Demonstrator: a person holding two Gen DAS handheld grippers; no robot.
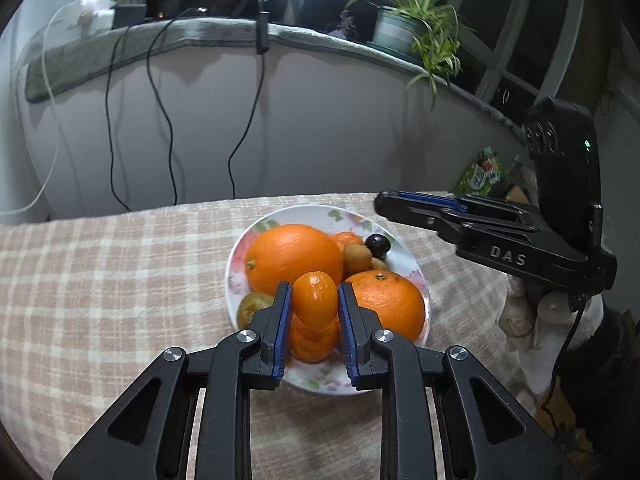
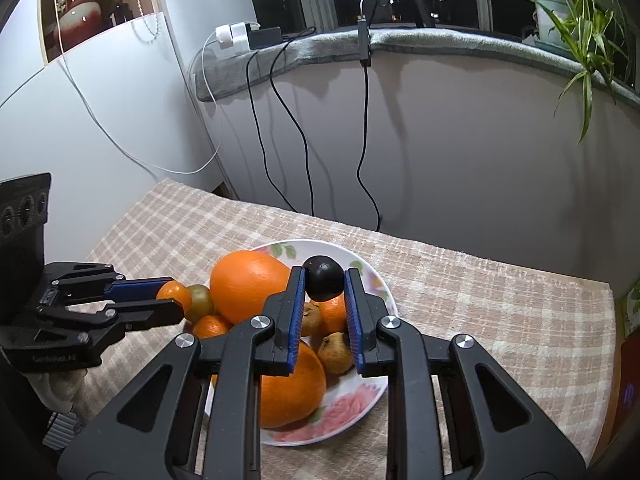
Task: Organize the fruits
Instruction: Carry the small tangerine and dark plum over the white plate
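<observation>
Fruits [image 1: 294, 252] beside right gripper [image 1: 416, 204] marked "DAS"

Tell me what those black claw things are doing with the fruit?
A person is sorting fruit with two hand-held grippers. The left gripper is pinching a small orange fruit just above the plate. The right gripper is pinching a dark plum over the same plate. Two big oranges and some small brownish and green fruits sit piled on the flowery plate, which rests on a checked tablecloth.
</observation>
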